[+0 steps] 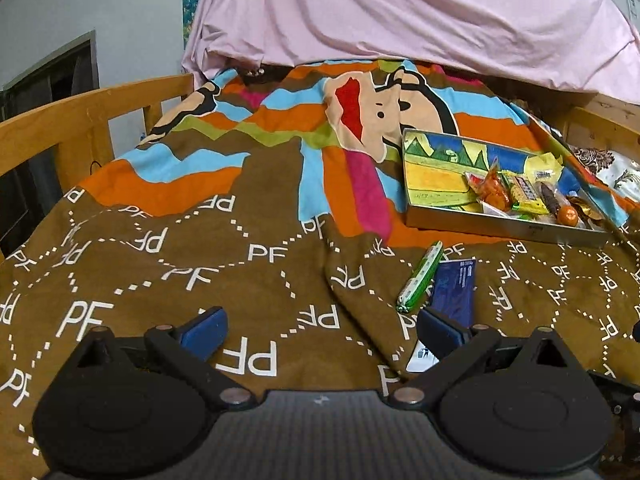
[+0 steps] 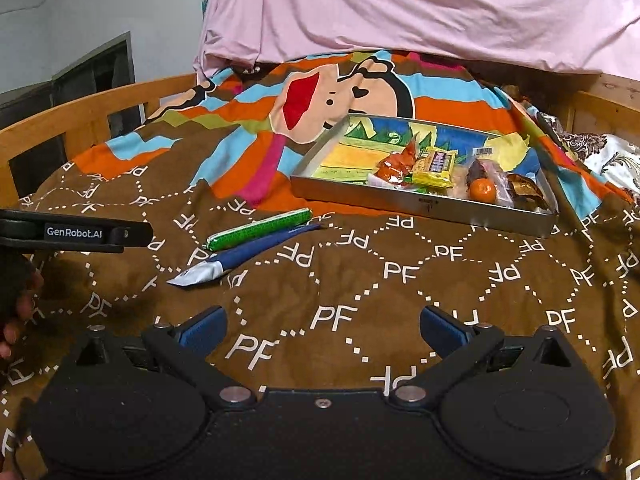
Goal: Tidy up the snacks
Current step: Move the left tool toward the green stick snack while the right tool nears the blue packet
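A metal tray (image 1: pixel 500 226) (image 2: pixel 420 204) rests on the bedspread and holds several snacks, among them an orange packet (image 2: pixel 394 168), a yellow packet (image 2: pixel 434 166) and a small orange fruit (image 2: pixel 483 191). On the spread in front of the tray lie a green stick-shaped snack (image 1: pixel 420 276) (image 2: pixel 260 226) and, beside it, a dark blue packet (image 1: pixel 454 294) (image 2: pixel 256 254). My left gripper (image 1: pixel 320 330) is open, low over the spread, its right finger just in front of the blue packet. My right gripper (image 2: pixel 322 330) is open over bare spread, right of both loose snacks.
The brown patterned bedspread (image 2: pixel 400 280) covers a bed with a wooden rail (image 1: pixel 80 120) at the left. A pink sheet (image 2: pixel 400 12) hangs at the back. The other gripper's body (image 2: pixel 76 232) and a hand (image 2: pixel 16 312) show at the left of the right wrist view.
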The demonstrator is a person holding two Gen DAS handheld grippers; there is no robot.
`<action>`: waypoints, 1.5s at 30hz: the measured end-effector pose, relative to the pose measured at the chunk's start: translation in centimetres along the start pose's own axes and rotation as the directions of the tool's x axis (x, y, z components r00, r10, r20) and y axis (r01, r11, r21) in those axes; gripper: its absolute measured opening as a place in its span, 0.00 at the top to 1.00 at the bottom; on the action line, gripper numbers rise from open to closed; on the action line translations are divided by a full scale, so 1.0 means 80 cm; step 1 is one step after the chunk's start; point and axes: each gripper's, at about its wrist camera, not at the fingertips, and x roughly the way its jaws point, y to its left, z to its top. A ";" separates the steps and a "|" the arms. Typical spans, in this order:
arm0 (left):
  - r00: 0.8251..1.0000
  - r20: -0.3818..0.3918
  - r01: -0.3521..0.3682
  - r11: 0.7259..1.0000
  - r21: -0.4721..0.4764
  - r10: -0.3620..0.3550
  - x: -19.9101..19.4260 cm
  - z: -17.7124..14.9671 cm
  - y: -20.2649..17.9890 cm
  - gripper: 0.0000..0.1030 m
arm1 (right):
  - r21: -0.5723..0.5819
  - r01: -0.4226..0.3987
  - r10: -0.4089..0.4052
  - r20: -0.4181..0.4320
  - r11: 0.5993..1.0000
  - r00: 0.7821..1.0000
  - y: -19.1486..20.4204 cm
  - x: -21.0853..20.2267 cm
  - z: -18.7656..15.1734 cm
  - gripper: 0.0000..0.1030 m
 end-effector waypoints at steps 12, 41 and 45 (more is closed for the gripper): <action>0.999 -0.032 0.017 1.000 -0.009 -0.018 0.011 0.004 0.001 0.01 | 0.000 -0.027 0.027 -0.039 1.000 0.999 0.004 0.019 -0.001 0.01; 0.998 -0.057 0.008 0.944 0.328 0.011 0.107 0.051 -0.040 0.01 | -0.418 0.056 0.009 0.152 0.907 0.988 0.118 0.075 -0.002 0.01; 0.998 -0.060 0.001 0.942 0.335 0.020 0.113 0.051 -0.040 0.01 | -0.426 0.068 -0.005 0.148 0.902 0.989 0.124 0.084 -0.004 0.01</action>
